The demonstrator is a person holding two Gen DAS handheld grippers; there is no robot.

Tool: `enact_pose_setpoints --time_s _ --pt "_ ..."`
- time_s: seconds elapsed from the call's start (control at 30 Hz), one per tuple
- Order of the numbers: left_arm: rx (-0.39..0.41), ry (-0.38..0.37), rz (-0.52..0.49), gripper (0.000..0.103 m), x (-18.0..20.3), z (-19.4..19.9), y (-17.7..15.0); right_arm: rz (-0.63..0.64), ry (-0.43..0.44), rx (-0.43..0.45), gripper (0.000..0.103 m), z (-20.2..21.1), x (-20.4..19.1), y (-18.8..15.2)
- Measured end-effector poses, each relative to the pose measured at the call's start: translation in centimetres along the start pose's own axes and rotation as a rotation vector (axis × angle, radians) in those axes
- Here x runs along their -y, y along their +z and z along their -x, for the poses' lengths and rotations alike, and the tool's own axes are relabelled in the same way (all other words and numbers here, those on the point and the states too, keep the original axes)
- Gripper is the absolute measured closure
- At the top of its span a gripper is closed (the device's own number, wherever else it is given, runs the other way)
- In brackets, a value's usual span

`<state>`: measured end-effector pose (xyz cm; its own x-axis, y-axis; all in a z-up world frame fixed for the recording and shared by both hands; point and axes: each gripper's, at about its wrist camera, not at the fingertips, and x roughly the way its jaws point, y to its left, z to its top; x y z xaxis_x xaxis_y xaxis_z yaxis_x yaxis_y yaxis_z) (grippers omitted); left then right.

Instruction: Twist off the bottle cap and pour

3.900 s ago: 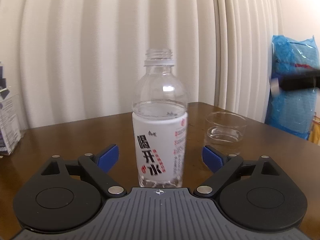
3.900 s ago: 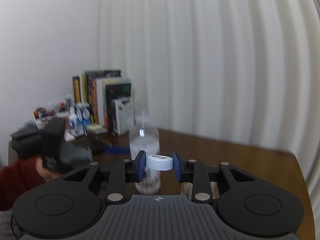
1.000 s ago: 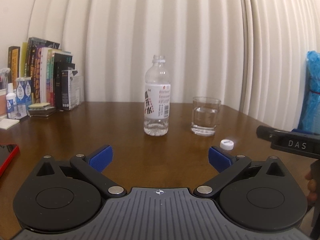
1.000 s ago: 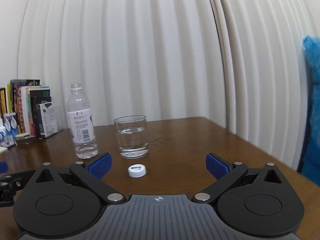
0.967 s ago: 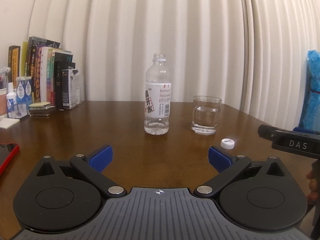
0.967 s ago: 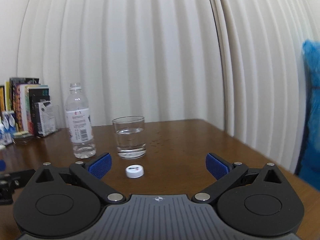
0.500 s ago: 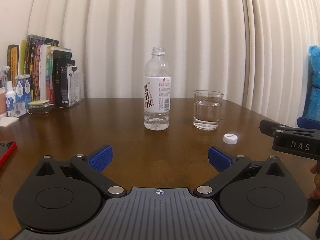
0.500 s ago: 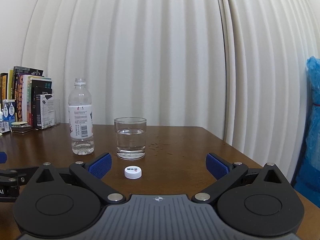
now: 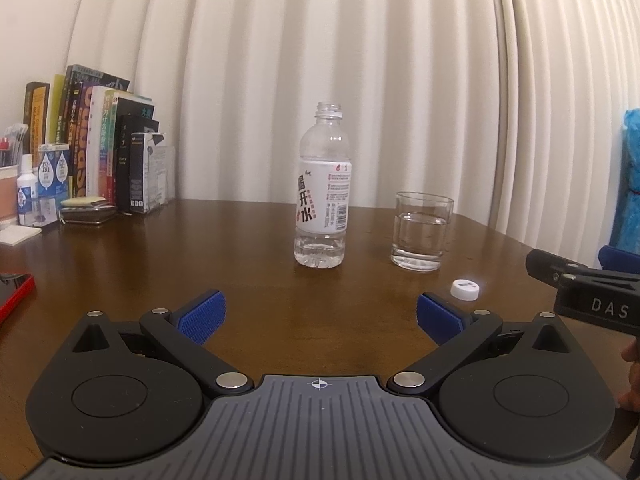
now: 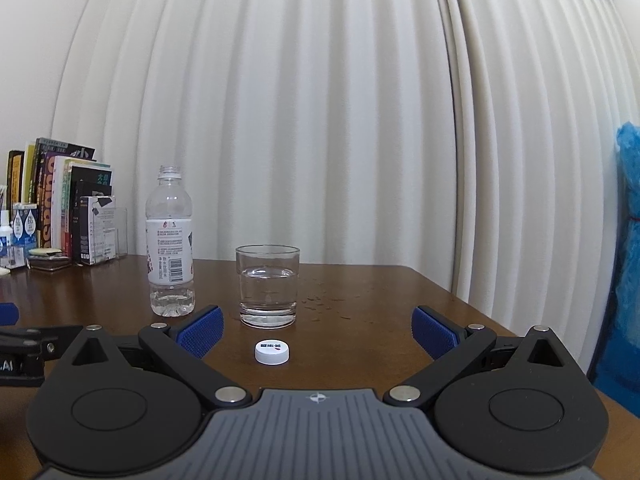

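Note:
An uncapped clear bottle (image 9: pixel 322 192) (image 10: pixel 170 240) with a white label stands upright on the brown table (image 9: pixel 240 264), a little water left at its bottom. To its right a glass (image 9: pixel 422 230) (image 10: pixel 267 284) holds water to about half its height. The white cap (image 9: pixel 464 290) (image 10: pixel 272 352) lies flat on the table in front of the glass. My left gripper (image 9: pixel 320 312) is open and empty, well back from the bottle. My right gripper (image 10: pixel 316 330) is open and empty too, with the cap just ahead between its fingers' line.
Books (image 9: pixel 100 152) and small boxes line the table's back left. A red-edged object (image 9: pixel 16 296) lies at the left edge. A blue bag (image 10: pixel 628 240) hangs off the table's right side. White curtains fill the background. Droplets (image 10: pixel 328 304) dot the table right of the glass.
Both grippers have drawn back from the bottle and glass and levelled out. The cap, held by the right gripper 3.9 s ago, lies on the table.

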<state>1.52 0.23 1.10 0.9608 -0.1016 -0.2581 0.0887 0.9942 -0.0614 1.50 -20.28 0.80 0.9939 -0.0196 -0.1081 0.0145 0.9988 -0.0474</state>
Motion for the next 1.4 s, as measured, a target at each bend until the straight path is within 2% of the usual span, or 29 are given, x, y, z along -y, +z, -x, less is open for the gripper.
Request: enact_pose_setpoints --time_s 0.13,0.43,0.53,0.83,1.4 --pt "-0.003 0.0 -0.01 0.0 0.1 -0.1 0.0 0.043 0.002 0.02 0.0 0.3 -0.6 -0.1" --pt "-0.005 0.023 -0.027 0.0 0.4 -0.1 0.0 0.168 0.055 0.129 0.0 2.0 -2.0 -0.9" --pt "-0.004 0.035 -0.029 0.0 0.5 -0.1 0.0 0.193 0.068 0.13 0.0 2.1 -2.4 -0.9" --pt "-0.001 0.041 -0.036 0.0 0.7 -0.1 -0.1 0.126 0.077 0.117 0.0 1.9 -1.6 -0.6" --pt "0.002 0.049 -0.035 0.0 0.6 -0.2 -0.1 0.083 0.078 0.106 0.0 1.7 -1.1 -0.7"
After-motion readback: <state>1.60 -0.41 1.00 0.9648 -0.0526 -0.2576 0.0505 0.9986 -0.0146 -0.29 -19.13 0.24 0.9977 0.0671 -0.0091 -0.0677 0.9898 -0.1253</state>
